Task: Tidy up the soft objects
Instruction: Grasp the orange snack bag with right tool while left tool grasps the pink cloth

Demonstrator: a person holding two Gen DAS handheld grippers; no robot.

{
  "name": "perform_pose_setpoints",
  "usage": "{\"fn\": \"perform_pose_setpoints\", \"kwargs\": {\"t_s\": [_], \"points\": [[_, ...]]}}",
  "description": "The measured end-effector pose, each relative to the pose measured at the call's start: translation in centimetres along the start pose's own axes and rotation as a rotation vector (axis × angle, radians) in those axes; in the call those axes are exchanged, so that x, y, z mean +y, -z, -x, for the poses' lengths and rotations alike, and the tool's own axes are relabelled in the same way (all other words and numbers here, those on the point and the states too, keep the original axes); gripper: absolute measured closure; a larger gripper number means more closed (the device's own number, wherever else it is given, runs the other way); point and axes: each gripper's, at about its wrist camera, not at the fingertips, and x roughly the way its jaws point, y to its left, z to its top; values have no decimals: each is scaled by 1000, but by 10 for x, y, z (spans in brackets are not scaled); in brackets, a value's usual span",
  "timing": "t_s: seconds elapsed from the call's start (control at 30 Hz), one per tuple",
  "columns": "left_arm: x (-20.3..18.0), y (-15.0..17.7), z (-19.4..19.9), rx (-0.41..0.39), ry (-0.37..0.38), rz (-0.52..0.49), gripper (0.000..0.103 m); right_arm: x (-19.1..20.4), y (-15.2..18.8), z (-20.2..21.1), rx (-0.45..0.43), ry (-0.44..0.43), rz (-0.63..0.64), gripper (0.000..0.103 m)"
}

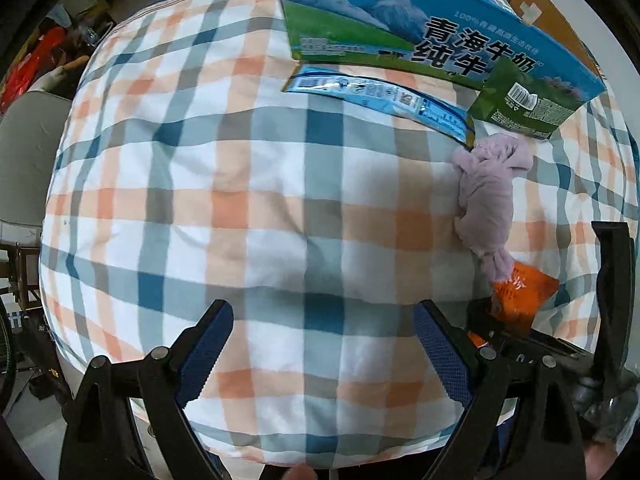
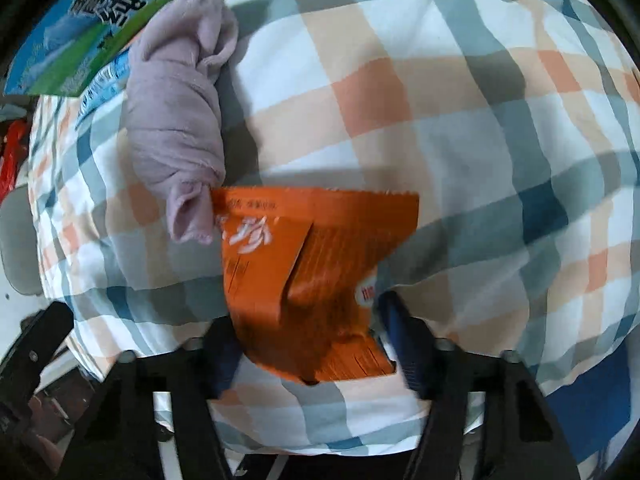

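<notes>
A rolled lilac cloth [image 1: 486,196] lies on the plaid quilt [image 1: 256,200], just below the flap of a blue-green milk carton box [image 1: 420,36]. It also shows in the right wrist view [image 2: 176,120]. An orange snack packet [image 2: 316,276] sits between the fingers of my right gripper [image 2: 308,332], its top edge touching the cloth's near end. The jaws stand close around the packet. The packet also shows in the left wrist view [image 1: 520,292]. My left gripper [image 1: 320,344] is open and empty over the quilt, left of the cloth.
The open milk carton box [image 2: 80,52] lies at the quilt's far side with its flap [image 1: 384,100] down on the fabric. A cardboard box [image 1: 532,4] stands behind it. A grey chair [image 1: 28,152] and clutter lie off the quilt's left edge.
</notes>
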Motion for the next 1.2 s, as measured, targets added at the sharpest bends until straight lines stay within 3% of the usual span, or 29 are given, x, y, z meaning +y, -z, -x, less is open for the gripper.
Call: {"fn": "perform_pose_setpoints", "kwargs": {"t_s": [0.1,0.3,0.43,0.7,0.9,1.2], "points": [[-15,-9,-1,12,19,-8,11,-7,-1,9,-9,7,23,49],[-60,-32,-5,45,121,-38,11,-40,-5,47,-71,36,38,50],[-98,-52,-19,74,144,-88,11,-61,-22,62,-97,53,40,50],[-150,-78,-66,162,78,-164,44,-91,-76,63,-58,51,47,50],[-157,-75,-79,136,34,-157,64,-104,-99,61,-36,57,92,50],[-142,-55,-58,59,73,-95,71,-100,-116,70,-36,78,149,50]]}}
